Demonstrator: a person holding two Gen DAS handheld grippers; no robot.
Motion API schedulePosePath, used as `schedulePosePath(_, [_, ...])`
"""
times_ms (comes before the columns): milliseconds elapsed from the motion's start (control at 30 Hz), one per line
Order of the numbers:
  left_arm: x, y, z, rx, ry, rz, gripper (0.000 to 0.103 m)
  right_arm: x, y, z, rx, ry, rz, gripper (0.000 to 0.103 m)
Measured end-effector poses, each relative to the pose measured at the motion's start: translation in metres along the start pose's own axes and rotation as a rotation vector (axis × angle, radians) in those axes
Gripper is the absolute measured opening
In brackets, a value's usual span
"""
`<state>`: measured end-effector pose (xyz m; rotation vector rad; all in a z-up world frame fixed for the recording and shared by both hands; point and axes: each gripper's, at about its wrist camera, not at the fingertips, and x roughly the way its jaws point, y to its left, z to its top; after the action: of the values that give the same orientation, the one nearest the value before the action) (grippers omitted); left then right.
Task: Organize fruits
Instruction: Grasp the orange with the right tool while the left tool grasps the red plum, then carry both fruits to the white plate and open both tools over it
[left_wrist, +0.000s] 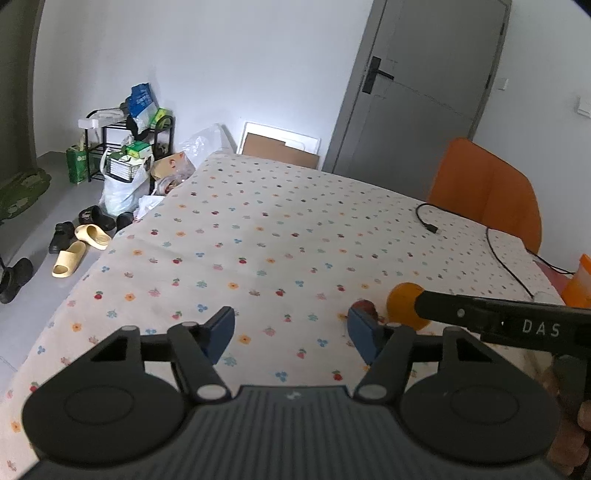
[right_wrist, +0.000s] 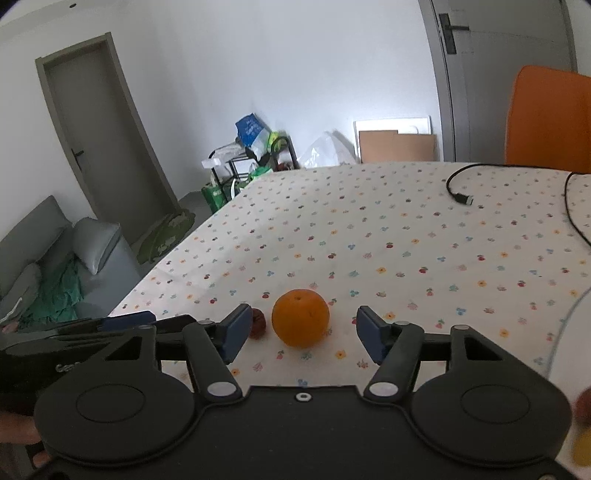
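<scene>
On the table (right_wrist: 406, 236), spread with a white cloth printed with small flowers, an orange (right_wrist: 300, 318) is seen resting with a small dark red fruit (right_wrist: 258, 323) just beside it on its left. Both grippers are held low over the near edge of the table and angled downward toward the cloth. The right gripper (right_wrist: 299, 330) is seen with its blue-padded fingers (right_wrist: 236, 328) parted, neither pad touching anything; the orange lies just ahead of the gap between them and roughly centred on it, while the dark red fruit is partly hidden behind the left pad. The left gripper (left_wrist: 291, 334) is likewise shown with its jaws apart and nothing between them, only bare cloth being framed there. In the left wrist view the dark red fruit is glimpsed just behind the right-hand pad, and the orange is partly covered by a finger of the right gripper reaching in from the right edge. A black cable (right_wrist: 461, 192) is laid across the far right of the table, well apart from the fruit, and an orange chair (left_wrist: 487, 192) is set behind it.
</scene>
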<state>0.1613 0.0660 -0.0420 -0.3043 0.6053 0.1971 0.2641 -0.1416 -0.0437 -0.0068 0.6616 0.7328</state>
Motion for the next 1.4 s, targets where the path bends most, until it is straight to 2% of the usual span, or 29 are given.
schedulePosePath(133, [0.005, 0.003, 0.003, -0.014, 0.008, 0.001, 0.061, 0.012, 0.002, 0.001, -0.009, 0.021, 0.012, 0.06])
schedulePosePath(233, [0.008, 0.003, 0.005, -0.019, 0.011, -0.008, 0.06, 0.02, 0.003, 0.001, -0.022, 0.037, 0.019, 0.05])
schedulePosePath(300, [0.01, 0.001, 0.005, -0.016, 0.009, -0.015, 0.06, 0.025, 0.002, 0.0, -0.022, 0.053, 0.016, 0.039])
schedulePosePath(367, [0.012, -0.001, 0.005, -0.012, 0.014, -0.024, 0.06, 0.026, 0.001, -0.001, -0.033, 0.042, 0.023, 0.038])
schedulePosePath(567, [0.02, -0.011, 0.003, 0.005, 0.034, -0.063, 0.06, 0.018, -0.001, -0.005, -0.053, 0.022, 0.013, 0.037])
schedulePosePath(867, [0.029, -0.031, 0.003, 0.026, 0.055, -0.113, 0.051, -0.006, -0.017, -0.008, -0.023, -0.022, -0.008, 0.037])
schedulePosePath(933, [0.032, -0.038, 0.002, 0.045, 0.062, -0.113, 0.048, -0.011, -0.02, -0.009, -0.013, -0.032, -0.013, 0.037])
schedulePosePath(1133, [0.039, -0.055, -0.001, 0.087, 0.07, -0.096, 0.032, -0.028, -0.026, -0.012, 0.004, -0.069, -0.029, 0.037])
schedulePosePath(1200, [0.04, -0.058, -0.002, 0.09, 0.071, -0.082, 0.02, -0.033, -0.027, -0.014, 0.0, -0.08, -0.039, 0.037])
schedulePosePath(1400, [0.032, -0.066, -0.005, 0.102, 0.058, -0.075, 0.019, -0.049, -0.03, -0.022, 0.001, -0.106, -0.041, 0.037])
